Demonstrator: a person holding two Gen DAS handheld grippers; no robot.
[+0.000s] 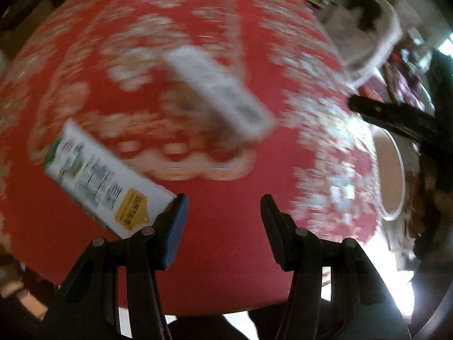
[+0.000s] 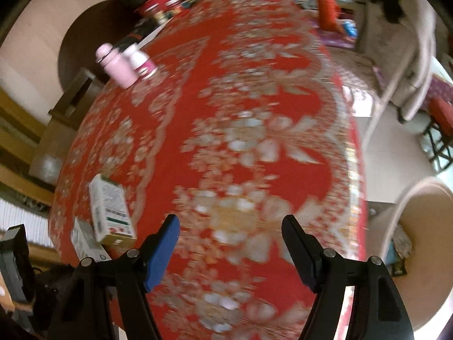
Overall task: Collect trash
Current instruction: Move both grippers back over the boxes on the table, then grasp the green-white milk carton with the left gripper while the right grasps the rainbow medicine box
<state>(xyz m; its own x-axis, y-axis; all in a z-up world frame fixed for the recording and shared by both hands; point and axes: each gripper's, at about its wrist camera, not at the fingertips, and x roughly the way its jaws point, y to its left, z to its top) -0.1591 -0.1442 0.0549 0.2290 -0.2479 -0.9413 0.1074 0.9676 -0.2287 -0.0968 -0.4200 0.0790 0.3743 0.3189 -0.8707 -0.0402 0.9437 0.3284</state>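
Note:
Two white cardboard boxes lie on a red flowered tablecloth [image 1: 226, 175]. In the left wrist view one box [image 1: 104, 178] with a yellow label lies just left of my left gripper [image 1: 223, 209], and a longer box [image 1: 223, 92] lies ahead at mid-table. The left gripper is open and empty above the cloth. In the right wrist view both boxes [image 2: 109, 212] [image 2: 85, 239] lie at the lower left near the table edge. My right gripper [image 2: 230, 229] is open and empty over the cloth [image 2: 254, 141].
A pink bottle [image 2: 116, 66] and a white bottle [image 2: 141, 59] stand at the table's far left edge. A beige round bin [image 2: 421, 238] stands on the floor at the right, also seen in the left wrist view [image 1: 390, 175]. A person [image 2: 396, 42] sits beyond the table.

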